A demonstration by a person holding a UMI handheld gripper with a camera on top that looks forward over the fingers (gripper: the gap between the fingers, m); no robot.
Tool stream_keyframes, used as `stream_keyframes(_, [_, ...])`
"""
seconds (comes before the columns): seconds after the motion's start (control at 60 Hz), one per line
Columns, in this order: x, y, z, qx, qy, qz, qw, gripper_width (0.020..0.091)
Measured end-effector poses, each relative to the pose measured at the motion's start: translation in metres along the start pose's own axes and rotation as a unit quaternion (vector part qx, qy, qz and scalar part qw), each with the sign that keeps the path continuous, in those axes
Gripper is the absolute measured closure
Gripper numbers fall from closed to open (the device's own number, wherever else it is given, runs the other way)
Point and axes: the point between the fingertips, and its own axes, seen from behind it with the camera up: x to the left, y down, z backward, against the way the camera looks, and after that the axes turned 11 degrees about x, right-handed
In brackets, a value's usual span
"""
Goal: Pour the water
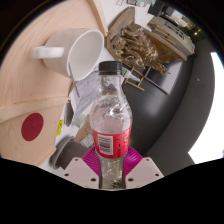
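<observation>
Clear plastic bottle (pixel 110 125), black cap (pixel 110 69) on, red-and-white label round its lower half, upright with a slight lean. It stands between the two fingers of the gripper (pixel 111 163), right at the centre of the view. Purple pads (pixel 96 158) show at either side of the bottle's base, tight against the label; both fingers press on it, so the gripper is clamped on the bottle. Grey finger parts visible under the pads at 6 o'clock. Water level inside hard to read; upper part looks clear.

At 11 o'clock from the bottle, beyond it: a white mug (pixel 76 52), lying tilted in view with its mouth facing toward 4 o'clock, handle at its 9 o'clock side. It sits on a pale wooden tabletop (pixel 30 90). Mug is near the bottle cap but apart from it.

At 9 o'clock, on the wood surface: a round red spot (pixel 33 126), flat, looks like a sticker or marker.

At 1 o'clock, beyond the bottle: a heap of brownish crumpled stuff (pixel 140 45), cannot tell what it is. Behind that, more clutter, too small to name.

At 3 o'clock: a dark rounded surface (pixel 175 105), black or dark grey, running from 2 to 5 o'clock.

At 8 o'clock just beside the bottle: a small yellow-tagged object, unclear.
</observation>
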Motion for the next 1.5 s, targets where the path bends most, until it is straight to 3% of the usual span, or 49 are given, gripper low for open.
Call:
stream_keyframes(0.183, [0.000,0.010,0.000,0.009,-0.023,-0.047,0.999,0.0856])
stream_keyframes(0.3, [0.005,0.023,0.003,0.020,-0.106,-0.191,0.976,0.0854])
stream_keyframes(0.483, [0.008,0.030,0.013,0.009,-0.222,-0.447,0.866,0.0855])
stream_keyframes(0.717, [0.057,0.011,0.024,-0.005,-0.364,-0.661,0.656,0.0852])
stream_keyframes(0.9, [0.098,-0.018,0.029,-0.044,-0.397,-0.698,0.595,0.0849])
stream_keyframes(1.117, [0.137,-0.034,0.031,-0.042,-0.432,-0.731,0.527,0.0828])
stream_keyframes(1.217, [0.145,-0.033,0.034,-0.048,-0.428,-0.743,0.513,0.0771])
stream_keyframes(1.367, [0.144,-0.030,0.037,-0.060,-0.430,-0.745,0.507,0.0632])
stream_keyframes(1.4, [0.147,-0.029,0.040,-0.056,-0.437,-0.742,0.505,0.0548])
stream_keyframes(1.467, [0.150,-0.026,0.045,-0.046,-0.452,-0.738,0.499,0.0282])
stream_keyframes(1.483, [0.150,-0.024,0.046,-0.042,-0.454,-0.738,0.497,0.0236])
stream_keyframes(1.5, [0.150,-0.022,0.047,-0.037,-0.454,-0.739,0.496,0.0242])
